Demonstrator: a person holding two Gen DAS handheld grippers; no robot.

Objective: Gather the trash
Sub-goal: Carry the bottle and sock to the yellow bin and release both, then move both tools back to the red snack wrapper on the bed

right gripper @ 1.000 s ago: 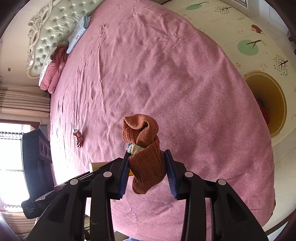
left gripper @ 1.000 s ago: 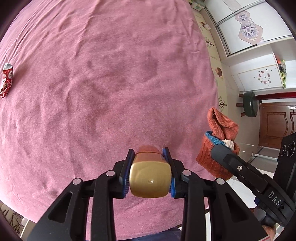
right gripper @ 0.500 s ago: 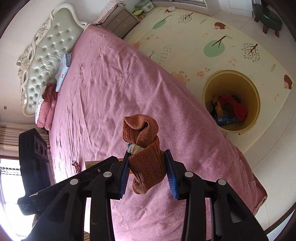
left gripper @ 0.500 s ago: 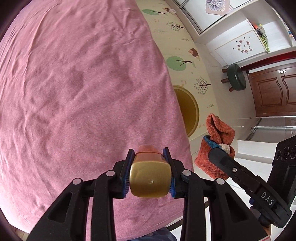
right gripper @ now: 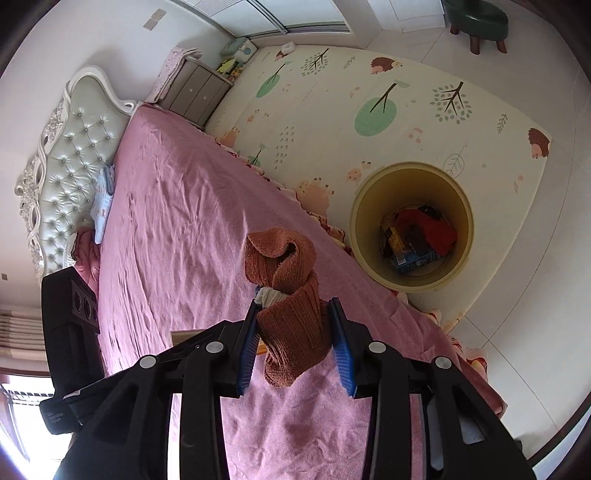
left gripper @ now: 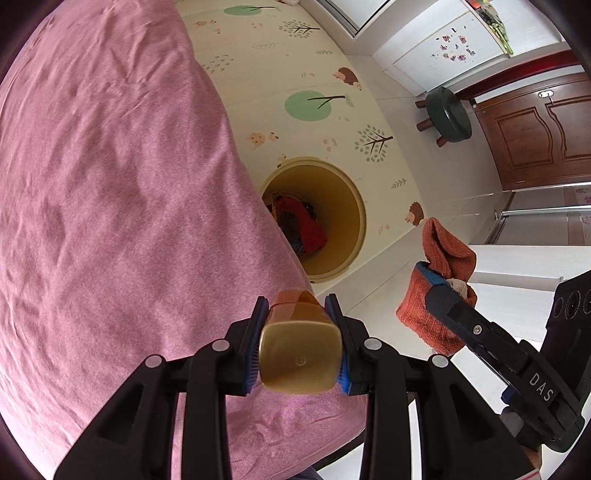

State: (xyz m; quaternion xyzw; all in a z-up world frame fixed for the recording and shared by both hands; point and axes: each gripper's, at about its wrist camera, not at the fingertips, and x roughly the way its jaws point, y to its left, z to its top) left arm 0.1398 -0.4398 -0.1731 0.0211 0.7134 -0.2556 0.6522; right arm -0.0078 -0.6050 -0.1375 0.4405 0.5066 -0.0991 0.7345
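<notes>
Tools both loaded, left tool [left gripper: 297, 345] pinching golden box [left gripper: 299, 360], right tool [right gripper: 297, 345] clamping orange sock [right gripper: 291, 321]; each should be centred above the yellow bin [right gripper: 412, 225] before its grip opens.

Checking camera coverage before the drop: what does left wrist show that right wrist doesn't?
Only the left wrist view shows the gold-capped bottle clamped in the left gripper, and the brown wooden door.

Only the right wrist view shows the tufted headboard, the nightstand and the right gripper head-on, its pads around the sock.

Both show the pink bedspread, the yellow bin with trash inside on the play mat, the rust-orange sock and the green stool.
</notes>
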